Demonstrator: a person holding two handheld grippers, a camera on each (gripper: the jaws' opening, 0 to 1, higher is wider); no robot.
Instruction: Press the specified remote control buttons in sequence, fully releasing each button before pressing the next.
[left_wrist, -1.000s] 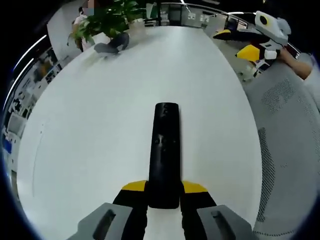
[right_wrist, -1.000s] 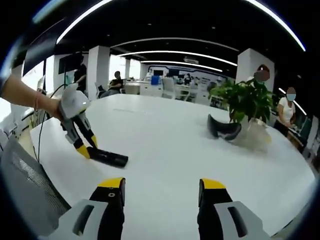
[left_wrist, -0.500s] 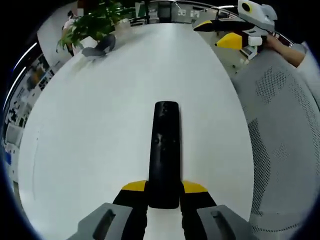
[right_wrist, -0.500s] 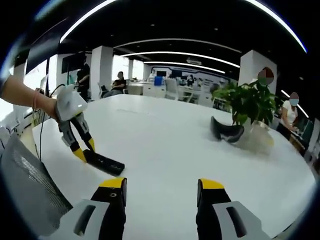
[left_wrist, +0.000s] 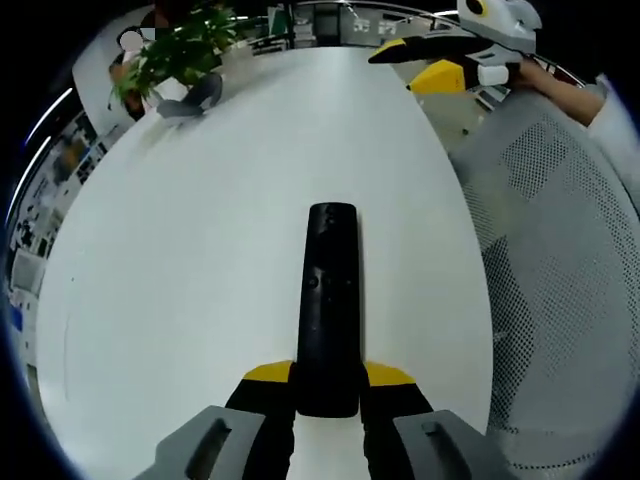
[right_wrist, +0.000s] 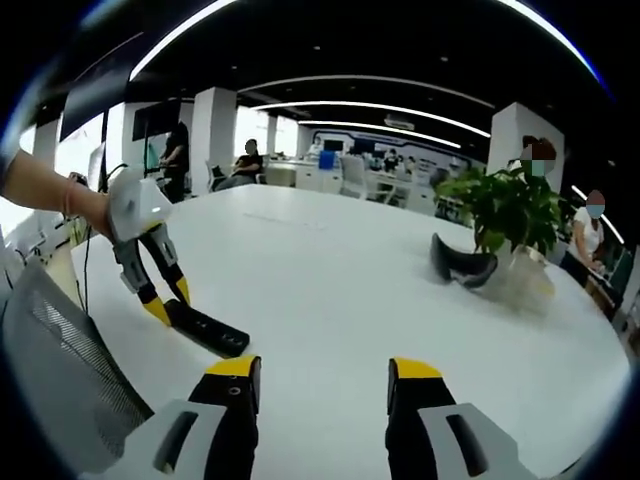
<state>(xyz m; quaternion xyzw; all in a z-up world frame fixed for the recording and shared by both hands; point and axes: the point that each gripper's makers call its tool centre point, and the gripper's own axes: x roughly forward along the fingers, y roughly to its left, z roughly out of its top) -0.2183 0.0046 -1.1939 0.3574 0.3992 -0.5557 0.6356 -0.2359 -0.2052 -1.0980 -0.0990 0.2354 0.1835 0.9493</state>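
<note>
A long black remote control (left_wrist: 330, 305) lies lengthwise on the white table (left_wrist: 200, 230), its near end clamped between the yellow-tipped jaws of my left gripper (left_wrist: 328, 378). In the right gripper view that same remote (right_wrist: 208, 331) slants on the table at the left, with the left gripper (right_wrist: 163, 303) shut on its end and a person's hand behind it. My right gripper (right_wrist: 322, 372) hovers open over the table, nothing between its jaws. It also appears at the top right of the left gripper view, the right gripper (left_wrist: 430, 62) held above the table's far edge.
A potted plant (right_wrist: 508, 210) and a dark curved object (right_wrist: 460, 266) stand at the table's far side. A grey mesh chair (left_wrist: 540, 280) sits along the table edge. Several people sit or stand in the office behind.
Both cameras have shifted a little. The remote stays clamped in my left gripper. The right gripper has drawn slightly nearer to the remote's side of the table.
</note>
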